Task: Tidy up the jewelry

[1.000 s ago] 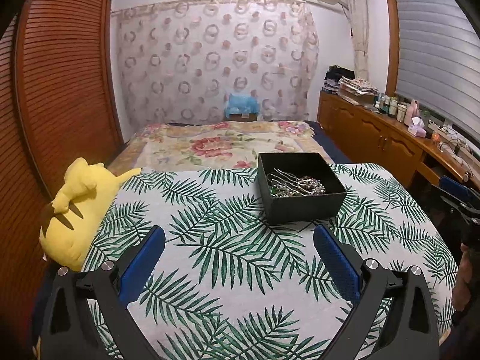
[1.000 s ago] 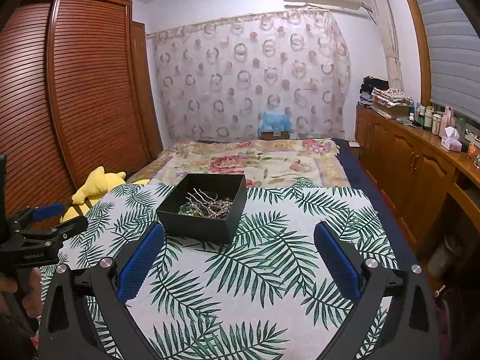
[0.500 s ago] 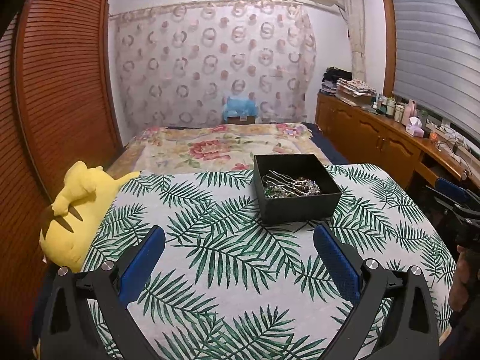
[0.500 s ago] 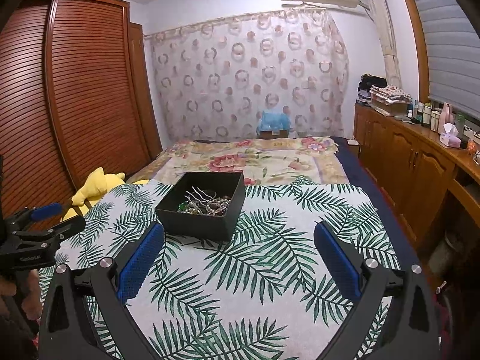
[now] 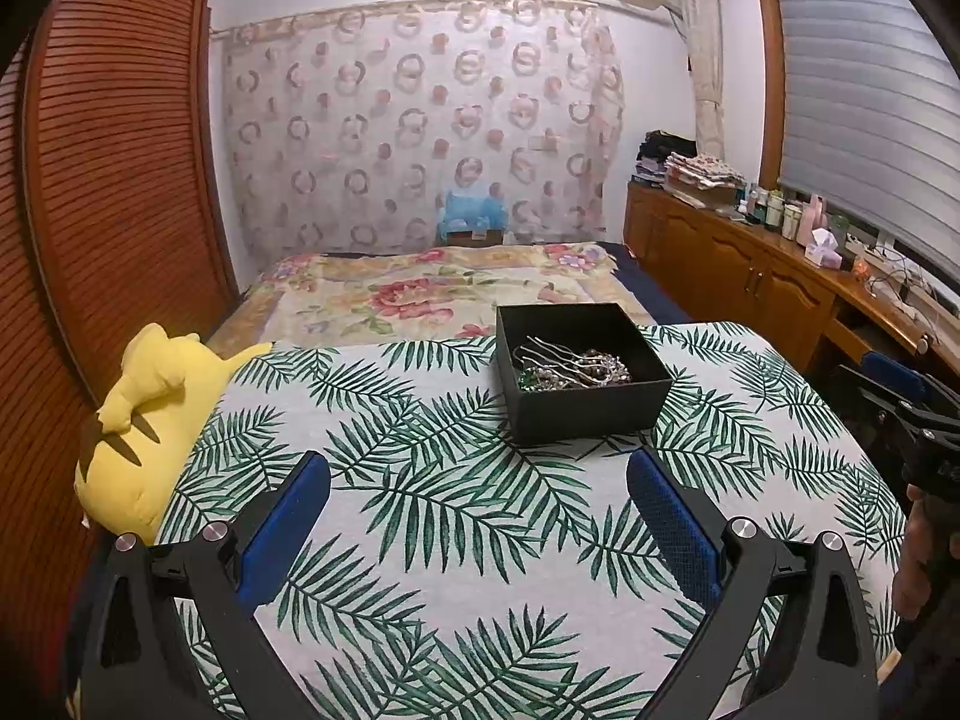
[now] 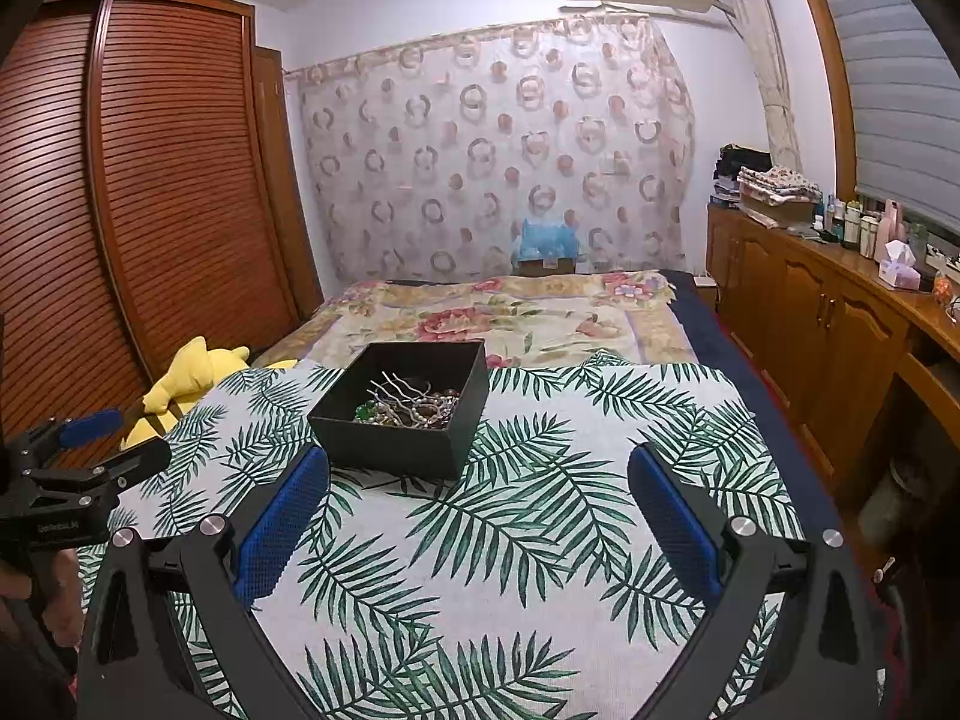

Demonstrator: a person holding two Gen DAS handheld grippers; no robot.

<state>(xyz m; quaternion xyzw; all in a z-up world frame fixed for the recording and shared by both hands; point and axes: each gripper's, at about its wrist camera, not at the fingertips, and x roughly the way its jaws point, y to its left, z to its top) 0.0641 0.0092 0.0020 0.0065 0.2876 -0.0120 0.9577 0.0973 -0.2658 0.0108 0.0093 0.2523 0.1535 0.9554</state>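
Plainly, these are the points that matter here.
Box: a black open box (image 5: 591, 405) sits on the leaf-print cloth (image 5: 420, 510), toward the far middle of the table.
Jewelry: a tangled heap (image 5: 570, 367) lies inside the box, with wavy silver pins, beads and something green; no loose piece shows on the cloth.
Left gripper: the left gripper (image 5: 477, 516) is spread wide, holds nothing, and hovers near the box's left front corner.
Right gripper: the right gripper (image 6: 477, 516) is also wide open and empty, with the box at its far left.
Stage: all pieces in the box fits either a heap waiting to be sorted or a tidy-up just ended; I cannot tell which.
Risk, tangle: a pinch on one pin may drag chains and beads up with it, because the pieces interlock.
Risk, box: the box looks light, so a finger (image 6: 279, 525) catching its wall could slide or tip it.
Risk, drop: a small piece falling on the busy print would be hard to spot.
Risk, clash: both grippers reaching into the one small box may collide.
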